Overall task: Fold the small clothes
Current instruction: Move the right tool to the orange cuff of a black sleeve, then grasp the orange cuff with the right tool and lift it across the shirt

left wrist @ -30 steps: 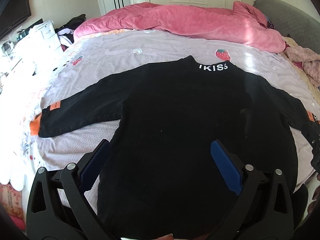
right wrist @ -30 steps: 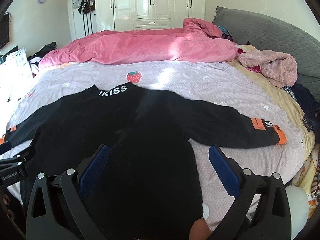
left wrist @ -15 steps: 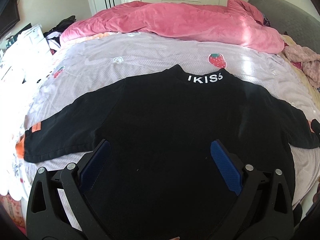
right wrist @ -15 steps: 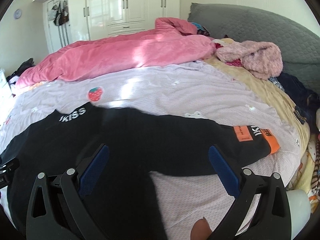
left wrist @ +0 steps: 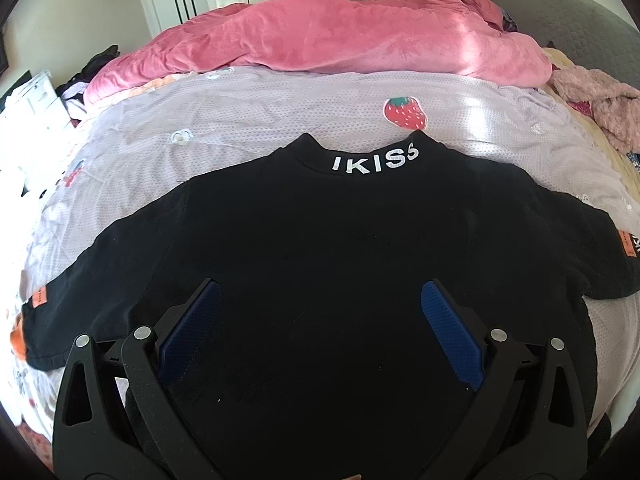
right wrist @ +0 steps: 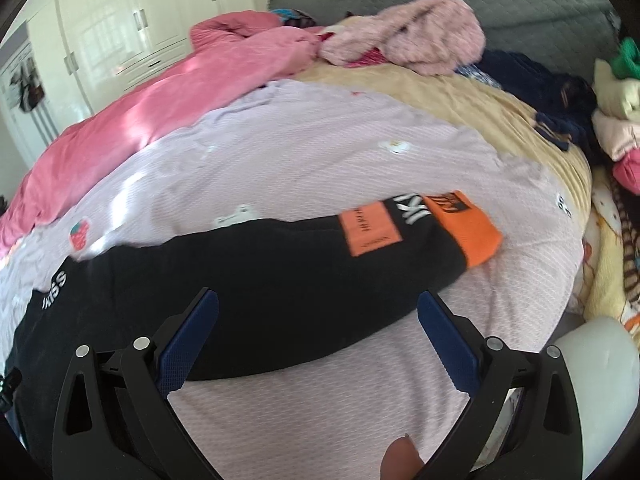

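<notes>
A black long-sleeved top (left wrist: 340, 248) with a white "IKISS" collar lies flat on the bed, sleeves spread out to both sides. My left gripper (left wrist: 320, 304) is open and empty, hovering over the top's lower body. In the right wrist view the top's right sleeve (right wrist: 280, 264) runs across the lilac cover and ends in an orange cuff (right wrist: 466, 226). My right gripper (right wrist: 318, 312) is open and empty, just above the middle of that sleeve.
A pink duvet (left wrist: 340, 36) is bunched along the far side of the bed. A fluffy pink garment (right wrist: 416, 32) and a pile of dark and pale clothes (right wrist: 568, 96) lie at the right by the grey headboard (right wrist: 520, 4). A white round object (right wrist: 596, 364) sits at the bed's near right edge.
My right gripper has swung right, from the top's body to over its right sleeve and orange cuff. My left gripper has moved forward and now centres on the body below the collar.
</notes>
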